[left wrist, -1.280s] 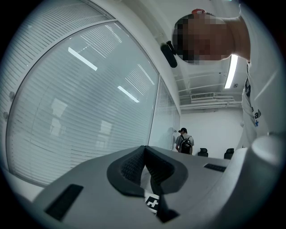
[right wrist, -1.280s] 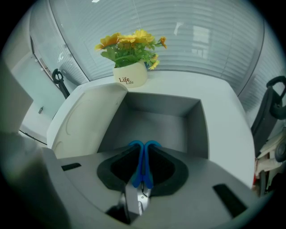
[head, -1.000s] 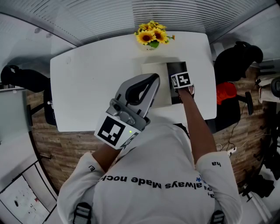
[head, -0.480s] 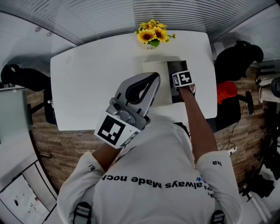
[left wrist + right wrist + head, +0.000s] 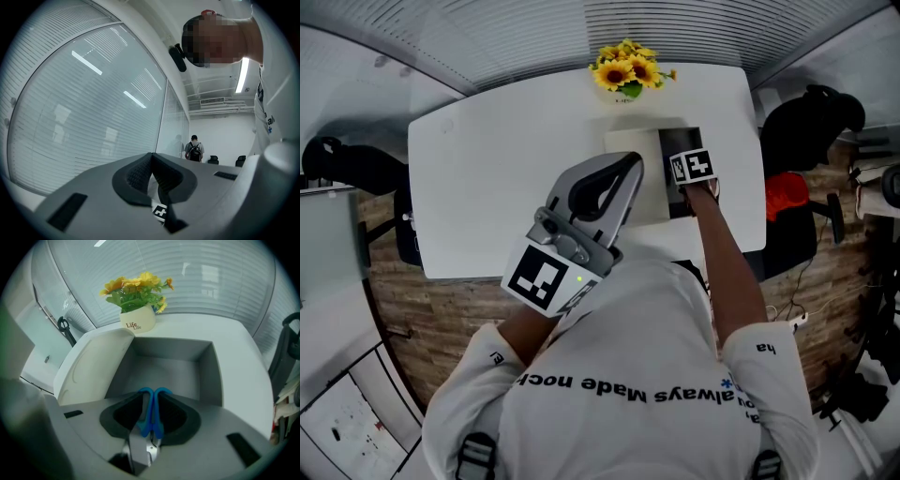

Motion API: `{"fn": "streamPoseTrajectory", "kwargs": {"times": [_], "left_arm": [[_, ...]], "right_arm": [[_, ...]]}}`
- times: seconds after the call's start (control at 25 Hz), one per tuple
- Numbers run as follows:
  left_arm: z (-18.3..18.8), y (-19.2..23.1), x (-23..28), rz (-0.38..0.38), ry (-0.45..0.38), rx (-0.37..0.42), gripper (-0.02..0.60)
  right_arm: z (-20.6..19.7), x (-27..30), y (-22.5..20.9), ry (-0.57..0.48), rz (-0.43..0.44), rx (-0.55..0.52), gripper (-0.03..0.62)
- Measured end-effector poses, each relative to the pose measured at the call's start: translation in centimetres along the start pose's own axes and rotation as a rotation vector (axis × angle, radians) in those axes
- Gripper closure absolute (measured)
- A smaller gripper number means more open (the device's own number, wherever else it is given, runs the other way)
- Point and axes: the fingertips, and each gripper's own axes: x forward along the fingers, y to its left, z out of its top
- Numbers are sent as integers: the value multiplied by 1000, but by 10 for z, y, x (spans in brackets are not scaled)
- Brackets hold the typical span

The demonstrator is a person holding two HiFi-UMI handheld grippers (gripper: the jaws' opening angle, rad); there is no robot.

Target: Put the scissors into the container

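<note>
Blue plastic is what catches my eye first: the scissors (image 5: 151, 411) have two slim, glossy blue handle loops pressed side by side, rounded at the far end, with the bare steel of the blades nearer my camera (only a short bright piece of metal shows). They stand between the jaws of my right gripper (image 5: 151, 392), handles pointing down and away toward the container (image 5: 164, 366), directly above its open mouth and not yet in it. Those jaws have just been opening and now stand wide, their dark ribbed pads drawn back on either side of the handles. Below, the container is a plain matte grey box with straight walls and a flat floor, and its paler lid (image 5: 93, 362) lies open to the left, smooth with rounded corners. It sits on a white table (image 5: 225, 333), near a cream pot (image 5: 137, 320) of yellow flowers (image 5: 136, 287) at the far edge. My left gripper (image 5: 151, 157) is raised off the table toward a glass wall with blinds, its jaws brought together at the tips with nothing between them.
</note>
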Motion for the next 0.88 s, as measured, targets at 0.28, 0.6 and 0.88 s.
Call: {"fn": "streamPoseTrajectory", "kwargs": {"times": [0.28,0.6,0.88], "left_arm": [[3,-1,0,3,-15,-10,561],[4,-8,1,-17,-23,4,561],[2,-12,-1,-23,-8,3,561]], "right_arm": [[0,-4,-1,-19,-5,12,464],[6,-18,1,-59,0,9,465],[15,-37,4,-122,10,-2,468]]}}
